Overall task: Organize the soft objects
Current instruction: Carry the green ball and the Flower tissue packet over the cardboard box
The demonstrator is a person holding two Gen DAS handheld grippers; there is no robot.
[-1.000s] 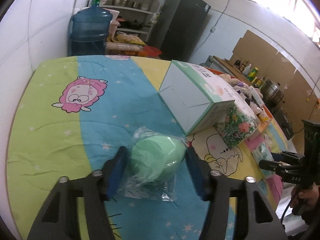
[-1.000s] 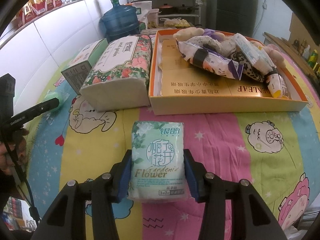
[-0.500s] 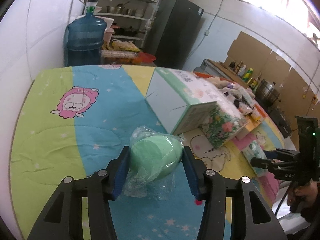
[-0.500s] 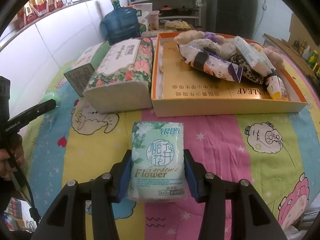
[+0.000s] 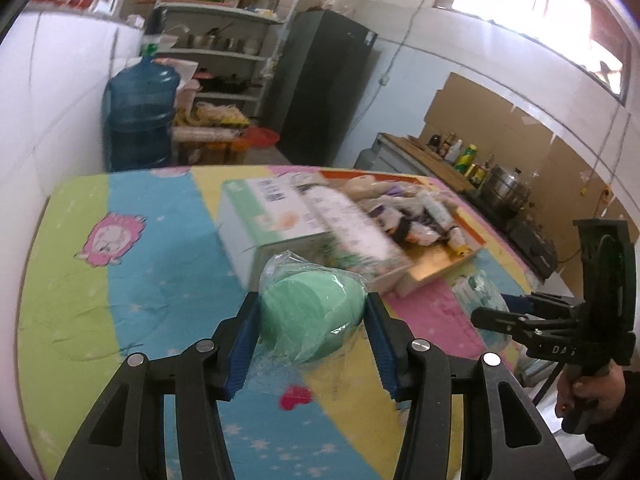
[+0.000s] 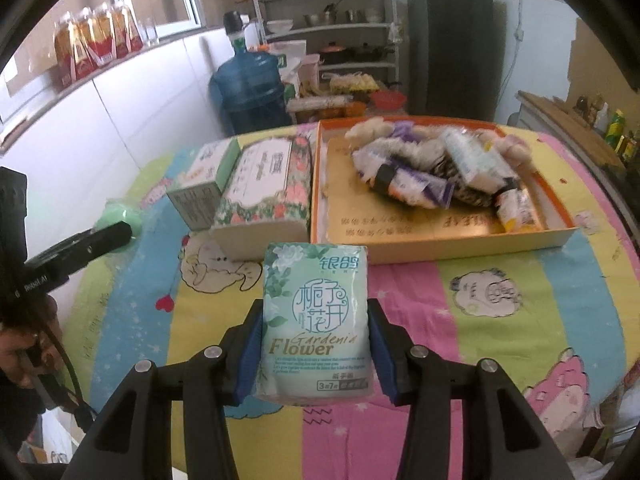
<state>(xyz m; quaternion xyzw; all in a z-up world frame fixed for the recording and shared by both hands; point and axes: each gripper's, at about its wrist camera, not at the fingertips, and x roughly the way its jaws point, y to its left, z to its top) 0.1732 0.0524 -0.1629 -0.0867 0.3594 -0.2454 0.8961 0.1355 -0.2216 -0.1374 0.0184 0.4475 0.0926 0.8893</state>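
Note:
My left gripper is shut on a green soft ball in a clear plastic bag and holds it above the cartoon bedsheet; it also shows in the right wrist view. My right gripper is shut on a pale green Gardenia Flower tissue pack, lifted over the sheet in front of the orange-rimmed tray. The tray holds a pile of soft toys and packets. In the left wrist view the tray lies beyond the ball, to the right.
A floral tissue pack and a white-green carton lie left of the tray. A blue water jug, shelves and a dark fridge stand behind the table. A white wall runs along the left side.
My left gripper has lifted the bagged green ball off the sheet and swung right toward the tray. My right gripper has raised the tissue pack slightly.

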